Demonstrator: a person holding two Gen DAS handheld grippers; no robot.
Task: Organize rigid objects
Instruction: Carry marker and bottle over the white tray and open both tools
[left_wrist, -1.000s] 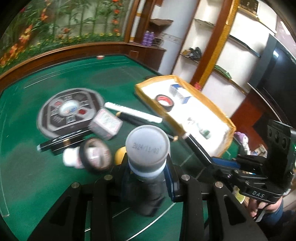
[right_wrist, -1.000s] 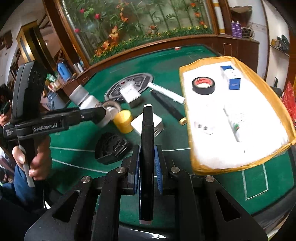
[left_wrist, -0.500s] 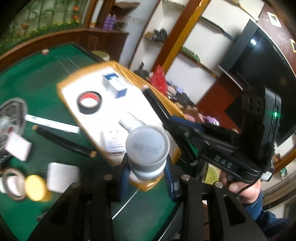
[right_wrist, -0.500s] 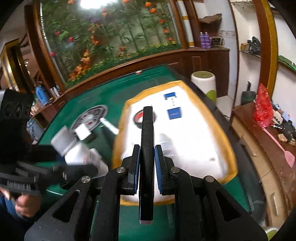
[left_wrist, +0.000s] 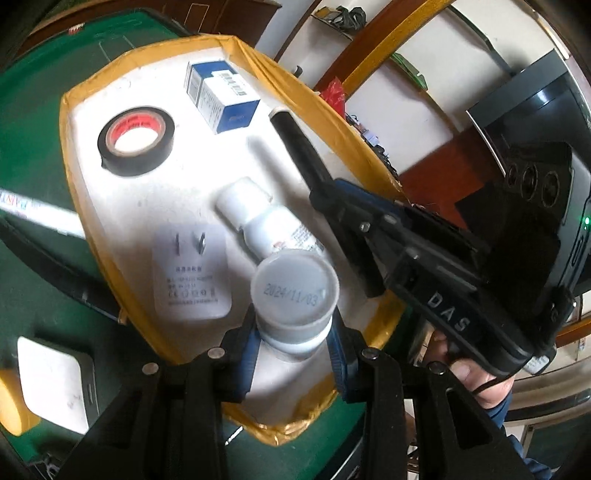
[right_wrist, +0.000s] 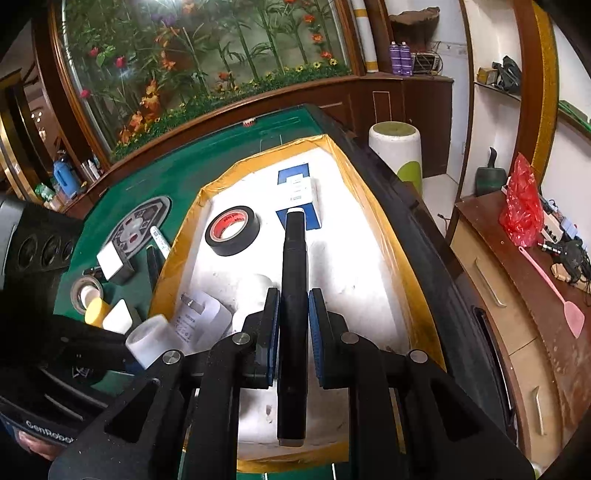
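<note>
Your left gripper (left_wrist: 293, 343) has its blue pads pressed against the sides of a white bottle (left_wrist: 293, 295), grey cap toward the camera with a printed date on it. You hold it above the near end of the yellow-edged tray (left_wrist: 72, 155). Your right gripper (right_wrist: 292, 325) is clamped narrow on a black pen-shaped stick (right_wrist: 293, 280), which points forward over the tray's white floor.

Inside the tray lie a roll of black tape (left_wrist: 136, 146) with a red core, a blue-and-white box (left_wrist: 221, 96) just beside it at the far end, a second white bottle (left_wrist: 258, 218) on its side, and a white plug adapter (left_wrist: 190, 271) close to that bottle.

Outside the tray, on the green table (right_wrist: 177, 192), are a yellow cylinder (right_wrist: 95, 312), a roll of pale tape (right_wrist: 84, 293) and a small white box (right_wrist: 110, 262).
</note>
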